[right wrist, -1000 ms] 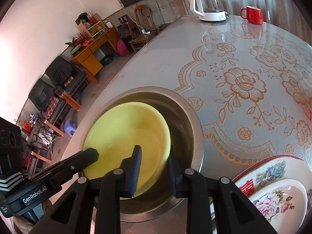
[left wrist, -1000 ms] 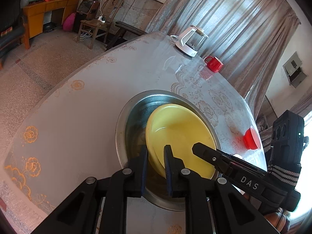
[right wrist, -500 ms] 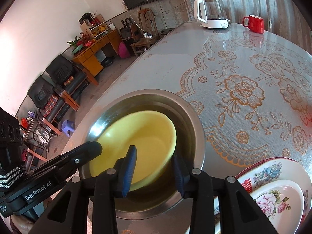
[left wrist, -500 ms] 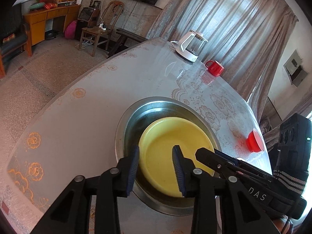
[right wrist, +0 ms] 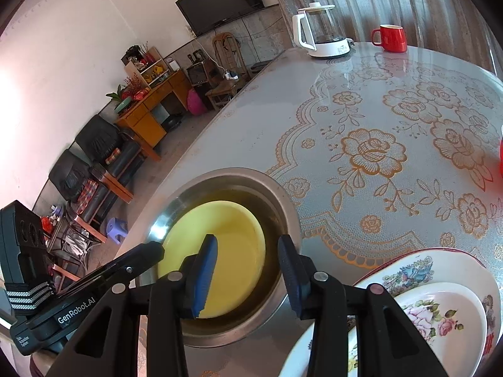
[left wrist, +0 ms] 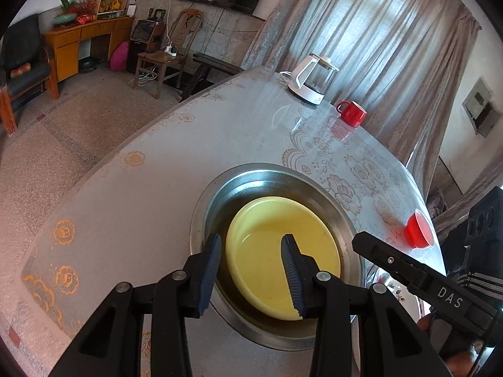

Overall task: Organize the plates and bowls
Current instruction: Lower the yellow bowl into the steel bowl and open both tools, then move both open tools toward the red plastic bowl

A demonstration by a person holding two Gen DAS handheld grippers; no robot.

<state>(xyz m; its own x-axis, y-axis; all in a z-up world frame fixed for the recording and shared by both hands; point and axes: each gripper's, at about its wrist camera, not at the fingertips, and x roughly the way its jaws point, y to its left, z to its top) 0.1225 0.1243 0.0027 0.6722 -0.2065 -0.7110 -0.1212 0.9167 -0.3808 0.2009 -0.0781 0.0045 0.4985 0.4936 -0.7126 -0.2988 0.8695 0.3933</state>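
Your yellow plate (left wrist: 283, 260) lies flat in the steel basin (left wrist: 220, 198). The left gripper (left wrist: 250, 275) is opening, empty; the right gripper (right wrist: 248, 276) stands partly open, also empty. The plate looks light, rigid and smooth (likely slippery), so pinch its raised rim.

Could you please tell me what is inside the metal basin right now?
The metal basin holds one yellow bowl, lying flat and looking empty. The left gripper's fingers stand apart above its rim. The basin floor under the bowl is covered, so anything beneath cannot be seen.
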